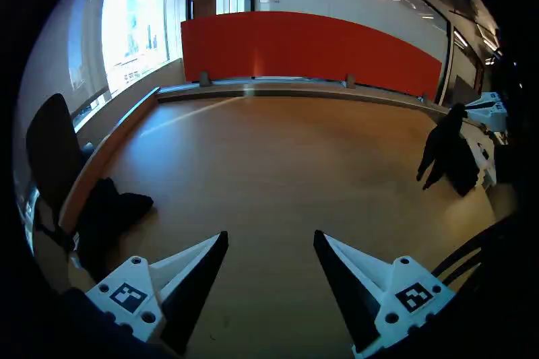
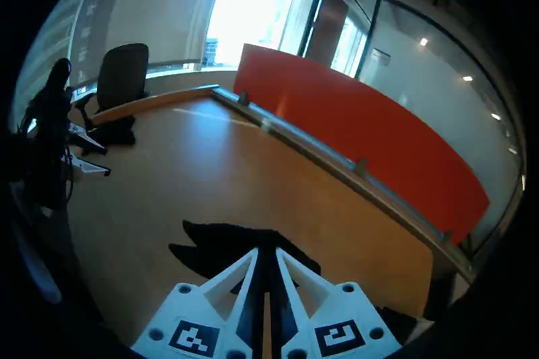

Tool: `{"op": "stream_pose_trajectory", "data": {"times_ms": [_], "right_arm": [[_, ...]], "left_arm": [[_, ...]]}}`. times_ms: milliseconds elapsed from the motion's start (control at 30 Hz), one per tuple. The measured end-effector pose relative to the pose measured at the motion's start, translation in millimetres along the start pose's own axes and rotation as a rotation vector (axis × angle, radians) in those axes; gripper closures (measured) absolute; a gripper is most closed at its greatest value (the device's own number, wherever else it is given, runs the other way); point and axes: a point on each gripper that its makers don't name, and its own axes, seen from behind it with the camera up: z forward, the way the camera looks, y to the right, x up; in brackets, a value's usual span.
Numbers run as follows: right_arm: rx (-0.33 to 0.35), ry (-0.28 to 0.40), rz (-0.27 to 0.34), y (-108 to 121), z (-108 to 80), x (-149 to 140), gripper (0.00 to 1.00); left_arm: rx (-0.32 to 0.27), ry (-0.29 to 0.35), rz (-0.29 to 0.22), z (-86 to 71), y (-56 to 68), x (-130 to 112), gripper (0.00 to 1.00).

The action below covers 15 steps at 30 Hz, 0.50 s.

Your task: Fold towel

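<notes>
A dark towel (image 2: 219, 246) hangs bunched from my right gripper (image 2: 267, 254), whose fingers are closed together on its upper edge, just above the wooden table (image 2: 202, 177). In the left gripper view the same towel (image 1: 445, 150) dangles at the far right from the right gripper (image 1: 469, 116). My left gripper (image 1: 269, 234) hovers open over the bare wood with nothing between its fingers. In the right gripper view the left gripper (image 2: 94, 153) is at the far left, held by a dark-gloved hand (image 2: 50, 110).
A second dark bundle of cloth (image 1: 111, 211) lies at the table's left edge beside a black office chair (image 1: 50, 147). A red partition (image 1: 303, 49) with a raised rail (image 1: 290, 86) bounds the table's far side. Windows lie beyond.
</notes>
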Motion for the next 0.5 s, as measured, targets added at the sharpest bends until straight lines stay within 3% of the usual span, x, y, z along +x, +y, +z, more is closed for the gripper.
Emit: {"op": "stream_pose_trajectory", "data": {"times_ms": [500], "right_arm": [[-0.103, -0.03, 0.034, 87.6, -22.6, -22.7, 0.95]], "left_arm": [[0.012, -0.006, 0.006, 3.9, 0.2, 4.3, 0.06]]}}
